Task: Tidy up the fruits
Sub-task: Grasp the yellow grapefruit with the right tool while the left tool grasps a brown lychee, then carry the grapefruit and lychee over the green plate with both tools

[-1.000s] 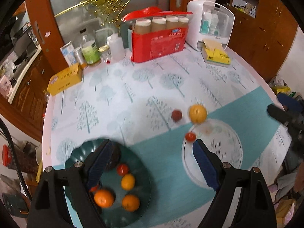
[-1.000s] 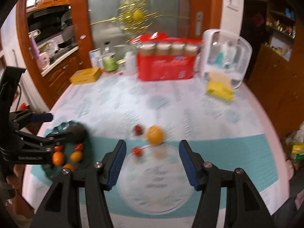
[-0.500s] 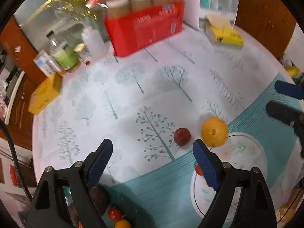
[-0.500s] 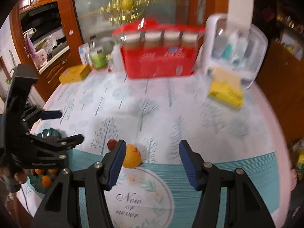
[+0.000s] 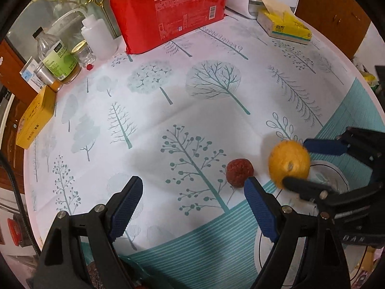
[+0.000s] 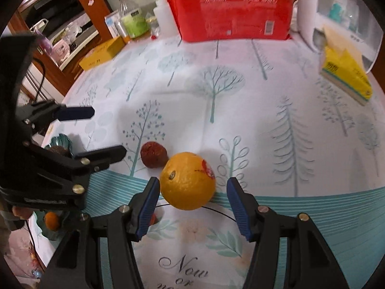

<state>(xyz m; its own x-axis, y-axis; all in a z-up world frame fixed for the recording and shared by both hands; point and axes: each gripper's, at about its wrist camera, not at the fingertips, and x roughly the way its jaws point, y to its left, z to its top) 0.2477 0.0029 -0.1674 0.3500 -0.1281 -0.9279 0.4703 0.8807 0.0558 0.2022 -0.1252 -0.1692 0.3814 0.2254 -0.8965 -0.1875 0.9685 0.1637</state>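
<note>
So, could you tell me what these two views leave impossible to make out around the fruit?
- Small red fruit: right wrist view, mostly hidden behind the right gripper's finger.
- Green dish: right wrist view, largely covered by the left gripper; its contents can't be counted.
- White plate: cut off by the bottom edge; lettering incomplete.
- Orange: whether either pad touches it is unclear.

One orange [image 6: 188, 184], one dark-red fruit [image 6: 153, 154].

Two claws over a tree-print tabletop [image 5: 168, 120] with fruit.

The left claw [image 5: 192, 207] gapes wide above the cloth. A dark red fruit [image 5: 239, 173] lies just beside an orange [image 5: 288, 163], which sits between the right claw's [image 5: 298, 162] spread fingers.
</note>
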